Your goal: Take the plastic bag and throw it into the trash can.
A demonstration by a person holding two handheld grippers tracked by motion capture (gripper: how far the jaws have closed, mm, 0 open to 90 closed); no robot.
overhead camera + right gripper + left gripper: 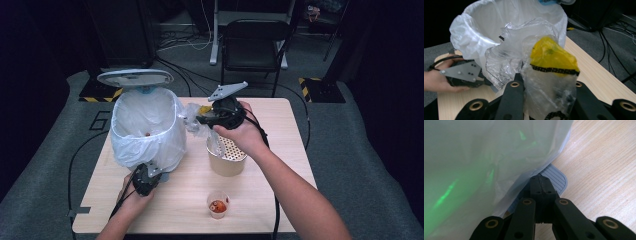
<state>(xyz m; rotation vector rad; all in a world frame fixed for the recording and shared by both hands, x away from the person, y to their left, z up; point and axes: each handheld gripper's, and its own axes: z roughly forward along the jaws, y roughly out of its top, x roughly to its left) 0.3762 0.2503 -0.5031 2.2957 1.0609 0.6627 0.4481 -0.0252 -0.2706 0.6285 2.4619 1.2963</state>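
Nearest, the left gripper [150,175] is pressed closed onto the bin's pedal [554,176]. Farther on, a crumpled plastic wrapper [544,72] is clamped in the right gripper [200,120], held just beside the open bin [145,125], whose mouth lies to its left.

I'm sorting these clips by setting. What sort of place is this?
Probably a lab or workshop set up for recording, not a home: a small wooden table stands on grey carpet in a dark room, with loose cables across the floor and a black folding chair behind it.
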